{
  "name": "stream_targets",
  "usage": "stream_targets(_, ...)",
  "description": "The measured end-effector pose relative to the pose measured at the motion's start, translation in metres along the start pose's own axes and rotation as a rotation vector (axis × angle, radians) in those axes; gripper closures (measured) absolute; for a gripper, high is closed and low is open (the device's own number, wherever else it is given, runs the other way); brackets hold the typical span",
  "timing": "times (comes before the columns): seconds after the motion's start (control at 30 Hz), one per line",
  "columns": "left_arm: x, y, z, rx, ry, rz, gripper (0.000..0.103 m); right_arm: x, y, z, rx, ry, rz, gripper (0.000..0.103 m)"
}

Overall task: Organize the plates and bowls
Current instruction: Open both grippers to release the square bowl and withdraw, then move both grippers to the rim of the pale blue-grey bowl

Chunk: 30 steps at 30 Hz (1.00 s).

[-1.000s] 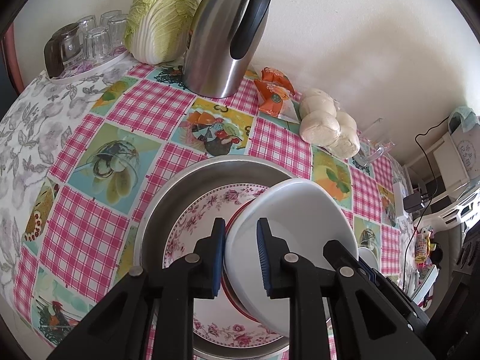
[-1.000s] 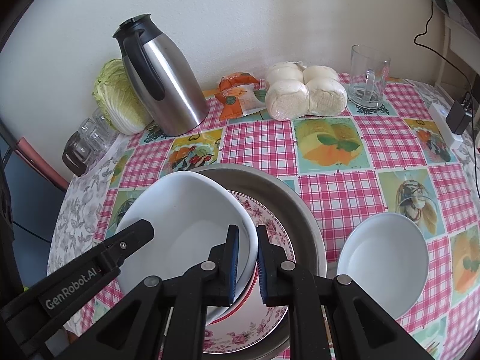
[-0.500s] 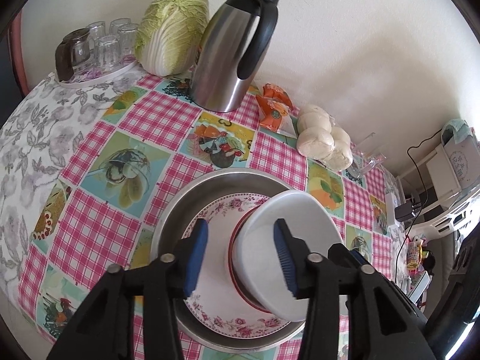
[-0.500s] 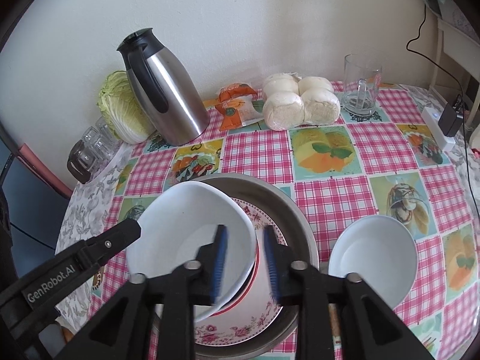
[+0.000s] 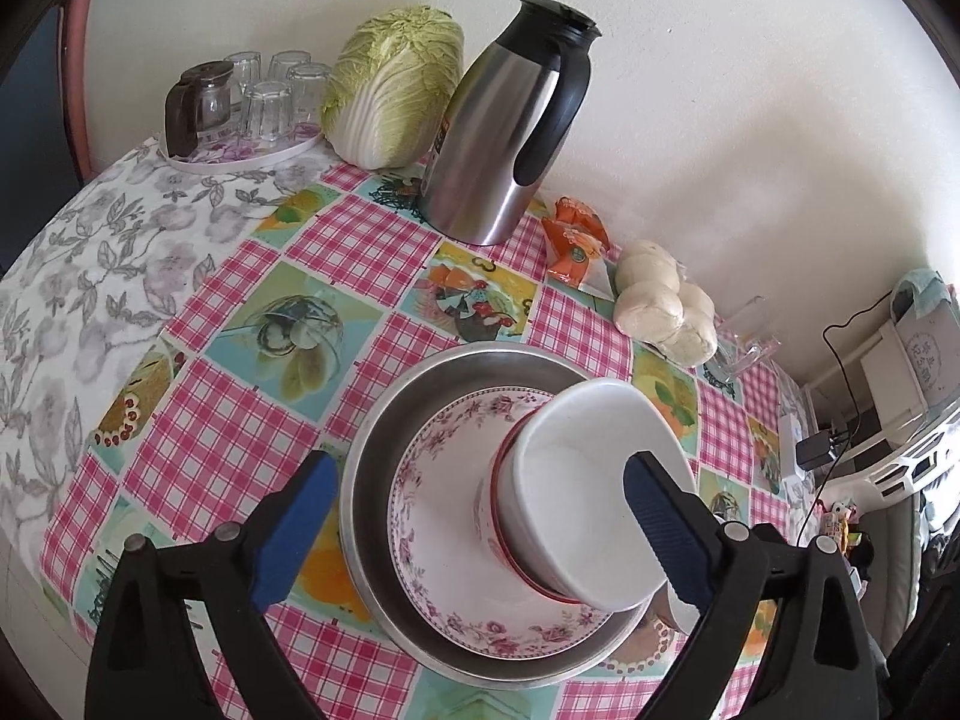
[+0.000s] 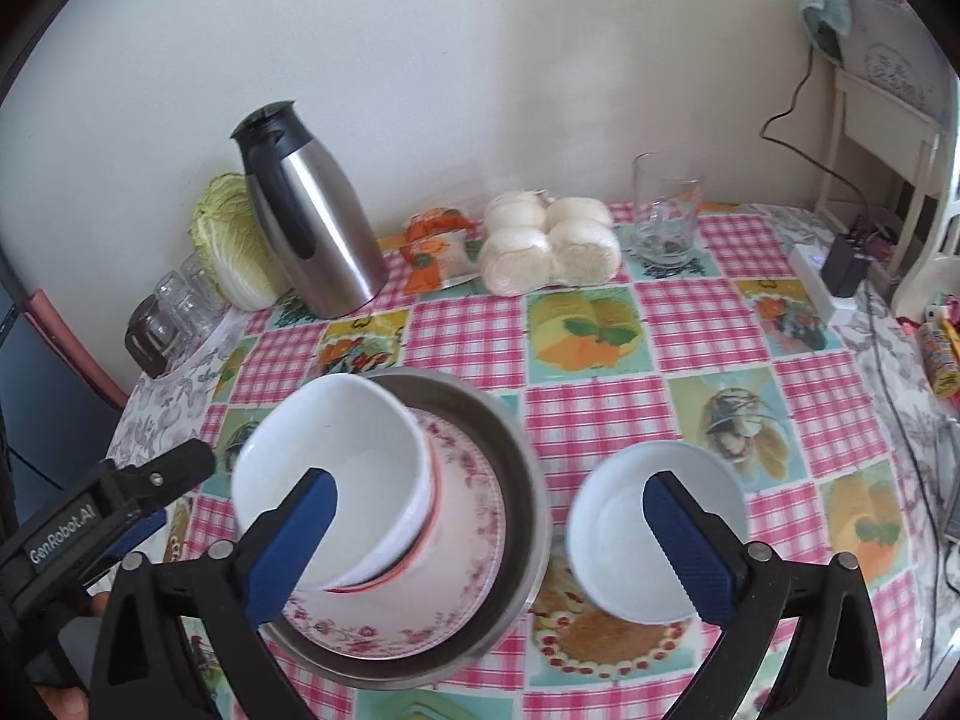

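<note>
Both grippers, left and right, gape empty; stacking seems underway, next fetching the small white ceramic bowl at 3 o'clock

We saw a plain off-white wall behind a table whose top was covered by a cloth of pink checks and picture squares, with a grey floral cloth at its left end. Soft daylight lay over the wall, and a jug cast a faint shadow on it. To the right stood a cream shelf against the wall, with a black cable hanging down beside it.
</note>
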<state>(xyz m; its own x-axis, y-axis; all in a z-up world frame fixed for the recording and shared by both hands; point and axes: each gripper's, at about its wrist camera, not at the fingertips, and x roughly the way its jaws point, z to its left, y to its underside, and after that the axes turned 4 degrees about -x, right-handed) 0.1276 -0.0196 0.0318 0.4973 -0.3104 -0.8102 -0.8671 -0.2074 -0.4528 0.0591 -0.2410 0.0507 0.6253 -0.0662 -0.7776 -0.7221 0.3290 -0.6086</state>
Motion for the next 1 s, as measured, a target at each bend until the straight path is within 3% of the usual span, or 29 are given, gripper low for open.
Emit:
stream_targets(0.27,-0.013,0.016,-0.040,0.086,0.024,-0.054,0.002,-0.024,-0.003,-0.060,0.116,0.058,-0.077,0.000)
stream_targets(0.4,-0.011,0.027,-0.072,0.158,0.064,-0.029,0.002,-0.030,-0.005,-0.090,0.148,0.111,-0.091,0.000)
stream_targets(0.63,-0.002,0.057,-0.127,0.292,0.114,0.048,0.002,-0.016,-0.001,-0.126,0.151,0.190,-0.007,0.000)
stream_targets(1.0,0.034,0.084,-0.153,0.275,0.155,0.180,0.002,0.032,0.028,-0.165,0.220,0.224,0.178,0.000)
